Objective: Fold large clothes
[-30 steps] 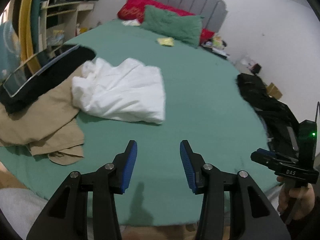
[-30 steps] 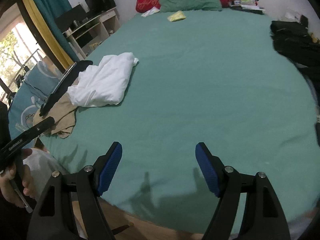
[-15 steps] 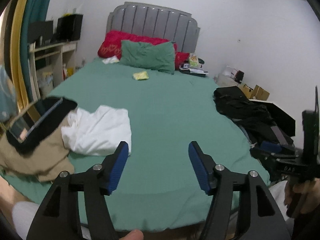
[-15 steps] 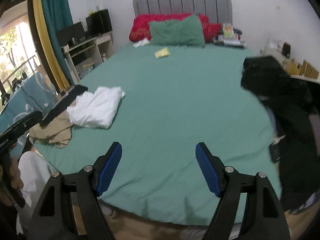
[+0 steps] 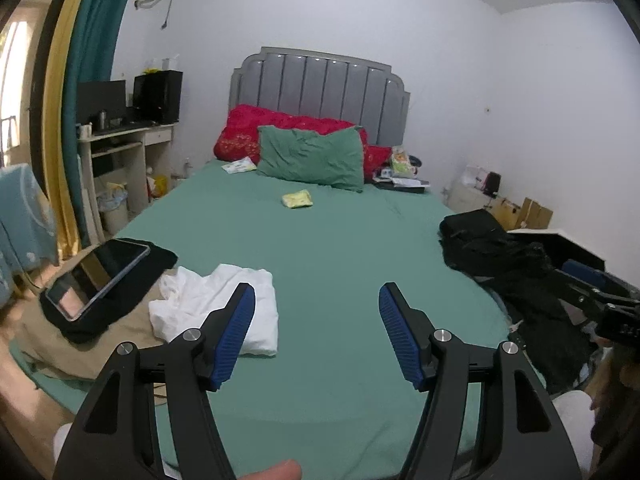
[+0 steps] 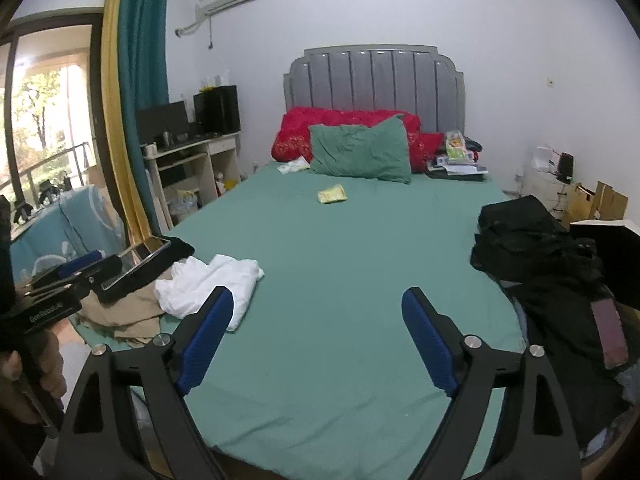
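Crumpled white cloth garment lies near bed's front-left corner, touching tan garment; black clothes pile at right edge. Left gripper wide apart, empty. Right gripper opening, nothing between jaws.

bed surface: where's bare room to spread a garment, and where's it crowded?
Free: the wide middle of the green sheet, between the white garment on one side and the black clothes pile on the other, up to the yellow packet. Crowded: the corner with the tan garment and tablet, and the pillows.
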A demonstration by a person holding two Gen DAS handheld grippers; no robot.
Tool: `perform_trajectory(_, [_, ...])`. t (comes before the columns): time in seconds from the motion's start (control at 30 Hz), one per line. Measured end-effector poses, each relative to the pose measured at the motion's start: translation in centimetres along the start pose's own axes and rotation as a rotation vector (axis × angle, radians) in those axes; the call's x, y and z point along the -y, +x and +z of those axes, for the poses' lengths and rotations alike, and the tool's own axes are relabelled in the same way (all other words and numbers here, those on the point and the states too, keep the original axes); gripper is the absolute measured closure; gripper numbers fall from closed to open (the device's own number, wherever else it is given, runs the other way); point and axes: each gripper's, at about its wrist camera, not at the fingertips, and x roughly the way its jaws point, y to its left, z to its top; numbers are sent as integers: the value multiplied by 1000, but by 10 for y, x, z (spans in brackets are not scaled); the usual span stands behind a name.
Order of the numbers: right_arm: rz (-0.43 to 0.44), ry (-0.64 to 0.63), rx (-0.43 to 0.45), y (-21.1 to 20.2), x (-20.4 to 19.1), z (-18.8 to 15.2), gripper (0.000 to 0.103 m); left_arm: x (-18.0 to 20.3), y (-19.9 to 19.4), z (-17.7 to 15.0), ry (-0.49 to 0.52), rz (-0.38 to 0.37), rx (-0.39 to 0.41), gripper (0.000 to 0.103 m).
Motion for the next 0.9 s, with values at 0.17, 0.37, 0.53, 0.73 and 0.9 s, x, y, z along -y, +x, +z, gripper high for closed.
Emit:
perform_trajectory(0.17, [-6, 7, -53, 28, -3, -13, 16, -10, 16, -8, 28, 13, -33, 35])
perform_trajectory(0.37, [-29, 24, -88, 50, -2, -25, 16, -21, 34, -16, 41, 67, -65, 35])
perform_trajectory(0.53, [-35, 33, -110, 60, -2, -30, 16, -26, 38, -18, 35, 70, -68, 35])
perform_trajectory(0.73, [-29, 24, -129, 69, -7, -36, 16, -32, 41, -23, 35, 32, -62, 35])
perform_trajectory(0.9, [-20, 15, -142, 73, -10, -40, 16, -31, 44, -24, 38, 24, -58, 35])
